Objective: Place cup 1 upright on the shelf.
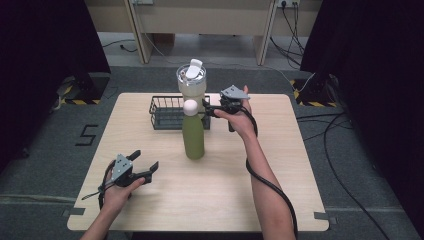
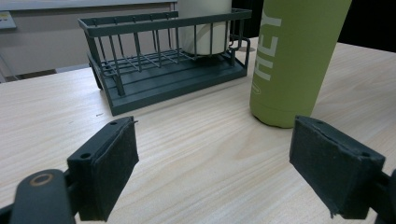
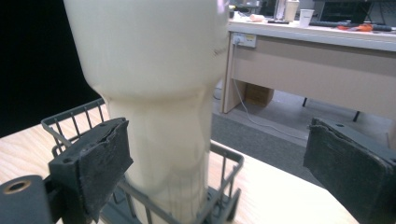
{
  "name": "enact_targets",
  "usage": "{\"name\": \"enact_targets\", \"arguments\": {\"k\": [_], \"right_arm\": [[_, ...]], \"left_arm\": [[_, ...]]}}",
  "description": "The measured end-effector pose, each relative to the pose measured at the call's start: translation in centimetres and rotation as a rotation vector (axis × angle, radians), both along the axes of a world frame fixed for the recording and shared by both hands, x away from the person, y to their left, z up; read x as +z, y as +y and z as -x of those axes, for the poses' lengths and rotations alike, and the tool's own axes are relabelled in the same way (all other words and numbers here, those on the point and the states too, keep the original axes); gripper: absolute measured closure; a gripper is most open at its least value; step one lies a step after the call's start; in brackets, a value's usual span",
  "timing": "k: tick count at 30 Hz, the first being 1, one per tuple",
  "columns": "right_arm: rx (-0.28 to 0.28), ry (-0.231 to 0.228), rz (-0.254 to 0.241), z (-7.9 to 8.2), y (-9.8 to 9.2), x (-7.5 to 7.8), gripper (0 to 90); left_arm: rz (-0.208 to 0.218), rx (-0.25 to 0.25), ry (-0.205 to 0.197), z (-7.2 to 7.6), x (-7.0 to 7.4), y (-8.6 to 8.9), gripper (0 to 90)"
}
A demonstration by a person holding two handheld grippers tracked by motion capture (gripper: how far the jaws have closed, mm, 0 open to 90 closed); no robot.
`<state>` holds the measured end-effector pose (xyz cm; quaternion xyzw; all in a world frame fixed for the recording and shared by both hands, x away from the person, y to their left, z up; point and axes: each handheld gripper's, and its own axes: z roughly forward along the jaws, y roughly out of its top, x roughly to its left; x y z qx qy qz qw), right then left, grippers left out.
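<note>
Standing upright in the right end of the dark wire basket (image 1: 165,112) at the far side of the table (image 1: 280,190), the cream tumbler (image 1: 191,82) is the thing the right gripper (image 1: 212,107) is working around. That gripper sits just to the tumbler's right, pointing leftward toward it at about the height of the narrow lower body. In the right gripper view its jaws are spread wide and hold nothing; the tumbler (image 3: 154,93) fills the space just ahead, nearer the left pad (image 3: 105,156) than the right one, so it lies off-centre in the gap. I cannot tell whether that pad touches the wall of the cup.

The tumbler's long axis is vertical, so a sideways approach with level jaws suits it; I judge the gripper needs to shift so the body sits squarely between the pads.

The green bottle (image 1: 193,132) stands upright just in front of the basket, near the right arm's path. The left gripper (image 1: 147,165) rests at the near left, well apart from the tumbler, jaws parted and empty, with the bottle (image 2: 294,56) ahead of it. The right hand is clearly the nearer one.
</note>
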<state>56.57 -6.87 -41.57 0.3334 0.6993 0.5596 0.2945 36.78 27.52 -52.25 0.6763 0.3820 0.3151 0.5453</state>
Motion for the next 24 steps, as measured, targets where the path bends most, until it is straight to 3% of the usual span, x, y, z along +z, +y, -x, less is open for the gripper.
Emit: {"name": "enact_targets", "arguments": {"k": [24], "right_arm": [[-0.098, -0.018, 0.057, 5.4, -5.6, -0.7, 8.2]], "left_arm": [[0.002, -0.015, -0.030, -0.5, 0.8, -0.9, 14.5]]}}
